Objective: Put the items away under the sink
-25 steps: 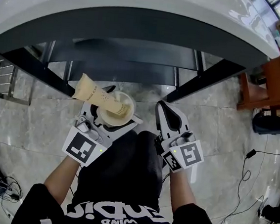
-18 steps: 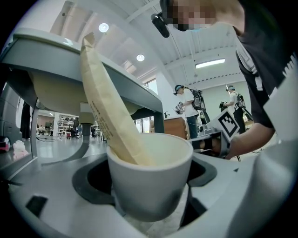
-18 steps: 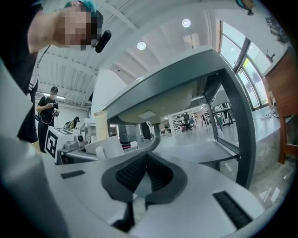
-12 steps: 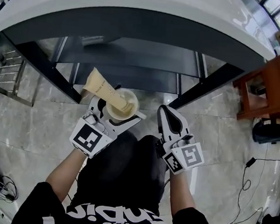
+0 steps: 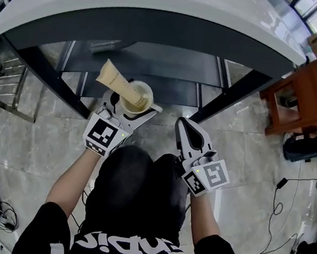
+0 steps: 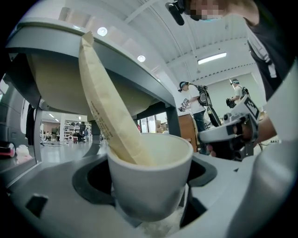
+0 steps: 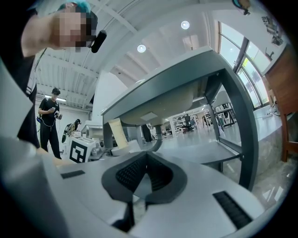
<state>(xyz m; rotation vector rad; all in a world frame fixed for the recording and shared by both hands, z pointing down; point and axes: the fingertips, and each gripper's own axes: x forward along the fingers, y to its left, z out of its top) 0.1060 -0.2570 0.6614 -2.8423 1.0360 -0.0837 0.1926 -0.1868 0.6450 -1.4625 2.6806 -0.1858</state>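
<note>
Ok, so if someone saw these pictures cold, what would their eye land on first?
Probably the white cup clamped in the left hand-held gripper, with a tall cream tube leaning out of it, held in front of the dark shelf under the big white sink. Next, the right hand-held gripper, shut and empty, to its right.

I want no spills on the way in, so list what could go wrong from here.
1. The tube leans loose out of the cup, well above its rim; it could catch the edge of the sink counter and tip out.
2. Only the left gripper clamps the cup; tilting it toward the shelf may slide the tube out, and the shut, empty right gripper is not steadying it.
</note>
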